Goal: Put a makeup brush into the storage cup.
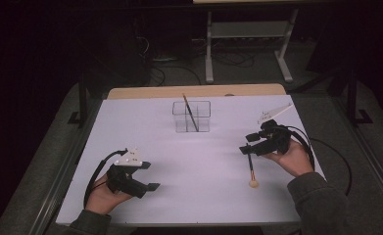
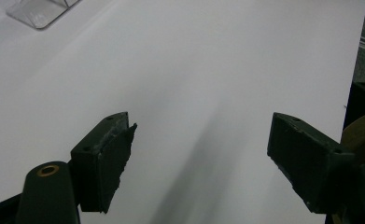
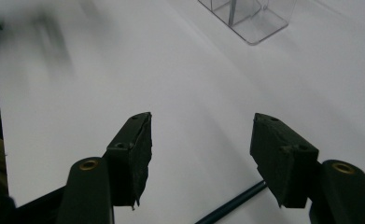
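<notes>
Brush (image 1: pixel 251 169) tip in high view, merely handle beneath right gripper (image 3: pixel 201 140) fingers.

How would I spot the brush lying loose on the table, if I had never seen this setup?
Start at the white table and find the clear holder near its far edge, where one brush stands leaning. Come toward the near right, just below the right gripper. The loose brush lies flat there: a dark handle ending in a pale round tip.

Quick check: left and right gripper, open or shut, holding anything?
Left gripper: open, jaws wide apart, nothing between them.
Right gripper: open, holding nothing; it hovers over the brush lying on the table.
</notes>
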`<state>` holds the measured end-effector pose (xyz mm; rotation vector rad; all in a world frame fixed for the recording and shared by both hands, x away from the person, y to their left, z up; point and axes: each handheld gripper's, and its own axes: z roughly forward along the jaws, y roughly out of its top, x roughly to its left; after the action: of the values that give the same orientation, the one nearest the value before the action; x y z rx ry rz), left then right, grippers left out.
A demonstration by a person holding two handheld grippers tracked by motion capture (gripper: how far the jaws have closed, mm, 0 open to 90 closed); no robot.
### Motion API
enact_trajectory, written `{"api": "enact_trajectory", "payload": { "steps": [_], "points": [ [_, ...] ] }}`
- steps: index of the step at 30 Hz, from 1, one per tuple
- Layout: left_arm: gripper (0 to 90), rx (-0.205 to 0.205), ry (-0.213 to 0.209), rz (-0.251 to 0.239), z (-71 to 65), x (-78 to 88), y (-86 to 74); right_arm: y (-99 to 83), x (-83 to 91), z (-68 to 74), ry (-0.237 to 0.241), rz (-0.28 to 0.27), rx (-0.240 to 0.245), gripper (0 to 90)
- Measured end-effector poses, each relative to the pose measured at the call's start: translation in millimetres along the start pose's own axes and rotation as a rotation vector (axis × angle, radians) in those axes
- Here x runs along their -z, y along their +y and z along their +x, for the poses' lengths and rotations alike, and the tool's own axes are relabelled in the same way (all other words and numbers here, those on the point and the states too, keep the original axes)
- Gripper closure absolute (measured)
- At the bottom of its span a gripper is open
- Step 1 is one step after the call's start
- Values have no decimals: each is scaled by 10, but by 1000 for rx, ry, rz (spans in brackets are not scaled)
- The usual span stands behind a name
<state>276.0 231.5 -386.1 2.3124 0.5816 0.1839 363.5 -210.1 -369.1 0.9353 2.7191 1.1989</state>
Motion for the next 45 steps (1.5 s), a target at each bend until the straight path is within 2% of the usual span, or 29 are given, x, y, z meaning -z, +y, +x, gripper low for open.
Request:
{"api": "enact_trajectory", "payload": {
  "steps": [10,16,22,26,40,42,43,45],
  "points": [
    [208,-2,3,-5,-1,3,1,-161,-5,5,-19,13,-29,379],
    [205,13,6,-12,-6,-6,-2,-255,5,28,-25,15,-47,379],
    [203,4,10,-4,-7,13,-2,-366,-9,45,-35,24,-76,381],
    [203,10,11,-9,-11,17,-6,-425,-24,43,-33,25,-72,390],
    [203,17,10,-11,-16,17,-7,-506,-57,59,-45,47,-100,396],
    [203,17,10,-10,-15,16,-8,-521,-64,48,-48,45,-89,396],
    [202,17,10,-9,-14,16,-8,-523,-60,59,-48,51,-107,398],
    [202,17,10,-10,-15,17,-8,-539,-67,48,-52,50,-97,399]
  ]
}}
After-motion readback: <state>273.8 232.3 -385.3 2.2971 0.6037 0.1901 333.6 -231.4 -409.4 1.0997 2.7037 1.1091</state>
